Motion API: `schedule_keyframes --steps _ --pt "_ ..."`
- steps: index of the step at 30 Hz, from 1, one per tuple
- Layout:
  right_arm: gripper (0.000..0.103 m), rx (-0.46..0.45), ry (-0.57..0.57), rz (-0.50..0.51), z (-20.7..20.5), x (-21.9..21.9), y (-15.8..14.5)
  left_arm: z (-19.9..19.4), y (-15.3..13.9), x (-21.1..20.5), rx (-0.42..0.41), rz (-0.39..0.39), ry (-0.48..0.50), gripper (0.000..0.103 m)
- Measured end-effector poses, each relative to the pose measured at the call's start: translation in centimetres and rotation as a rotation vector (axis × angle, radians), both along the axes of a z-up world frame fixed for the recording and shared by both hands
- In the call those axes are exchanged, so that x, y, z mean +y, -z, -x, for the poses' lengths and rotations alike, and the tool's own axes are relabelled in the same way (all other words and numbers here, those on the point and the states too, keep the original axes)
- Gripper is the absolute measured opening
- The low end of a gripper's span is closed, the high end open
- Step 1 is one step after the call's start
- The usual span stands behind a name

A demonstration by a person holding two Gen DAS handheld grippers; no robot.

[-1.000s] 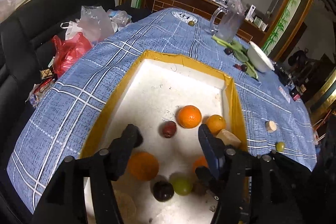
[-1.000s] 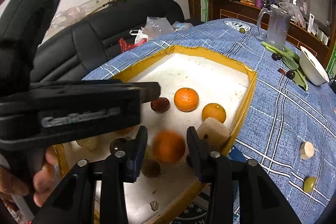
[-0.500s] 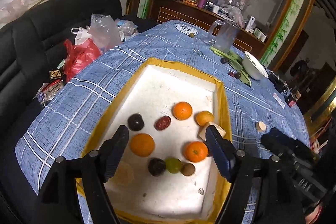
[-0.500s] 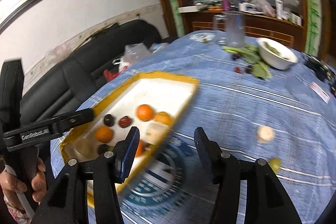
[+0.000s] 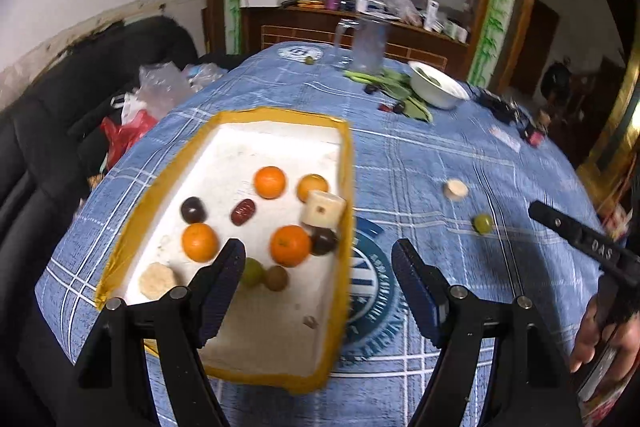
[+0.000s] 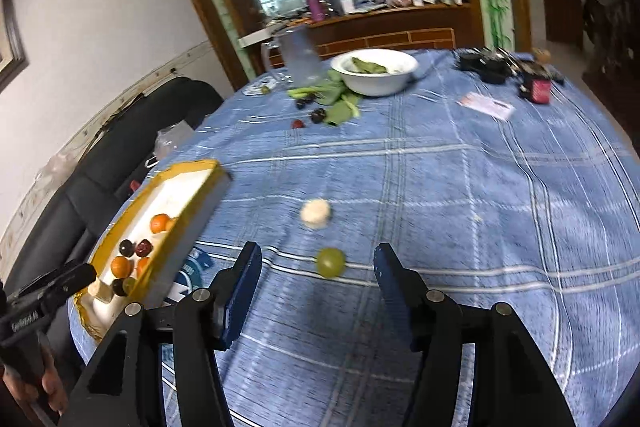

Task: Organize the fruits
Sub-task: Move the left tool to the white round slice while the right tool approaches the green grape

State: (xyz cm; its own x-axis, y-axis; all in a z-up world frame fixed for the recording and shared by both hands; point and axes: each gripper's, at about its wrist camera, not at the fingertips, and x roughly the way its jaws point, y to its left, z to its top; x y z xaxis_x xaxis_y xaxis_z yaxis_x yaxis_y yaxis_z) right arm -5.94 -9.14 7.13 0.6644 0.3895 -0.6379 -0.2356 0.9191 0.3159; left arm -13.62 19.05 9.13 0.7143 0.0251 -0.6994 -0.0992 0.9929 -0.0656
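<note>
Blue checked cloth covered the surface (image 6: 460, 187), and on it a green grape (image 6: 331, 262) lay loose, just ahead of the right tongs (image 6: 318, 269) and between their fingers in the wrist view. The right tongs stood wide and held nothing. A pale round slice (image 6: 316, 213) lay near the grape, further from the camera. Both items sat well apart from the yellow-rimmed foam tray (image 5: 348, 163).

Step in hand, as judged: collection of the stray fruit outside the tray. The next move would call for the right tongs to descend over the grape, centre it between the pads and close gently (the fruit is small, round and likely to roll or bruise). Transfer to the tray would follow.

The left tongs (image 5: 318, 267) also stood wide and empty, above the tray's near right rim.

Tray contents, left wrist view:
- 4 oranges, one being (image 5: 270, 182)
- 2 dark round fruits, one being (image 5: 193, 209)
- 1 red date-like fruit (image 5: 243, 211)
- 1 green grape and 1 brownish fruit, partly behind the left finger
- 2 pale cut pieces, one being (image 5: 323, 209)

A white bowl (image 6: 376, 73) at the far side held green leaves; dark fruits (image 6: 318, 115) lay beside it on the cloth.
</note>
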Motion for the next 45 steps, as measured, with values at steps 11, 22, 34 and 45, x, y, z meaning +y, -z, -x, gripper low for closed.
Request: schedule_keyframes --steps 11,22,34,45 --pt "0.063 0.022 -0.001 -0.004 1.1 -0.8 1.5 0.8 0.1 -3.6 -0.023 -0.121 0.054 0.075" --pt "0.063 0.035 -0.011 0.014 1.0 -0.2 1.8 1.2 0.1 -3.9 -0.046 -0.159 0.043 0.075" --pt "0.064 0.044 -0.023 0.025 1.0 0.5 2.0 0.9 0.8 -3.7 -0.017 -0.159 0.043 0.075" --pt "0.065 0.065 -0.017 0.016 0.6 0.2 2.7 0.0 1.8 -3.7 0.02 -0.146 0.051 0.076"
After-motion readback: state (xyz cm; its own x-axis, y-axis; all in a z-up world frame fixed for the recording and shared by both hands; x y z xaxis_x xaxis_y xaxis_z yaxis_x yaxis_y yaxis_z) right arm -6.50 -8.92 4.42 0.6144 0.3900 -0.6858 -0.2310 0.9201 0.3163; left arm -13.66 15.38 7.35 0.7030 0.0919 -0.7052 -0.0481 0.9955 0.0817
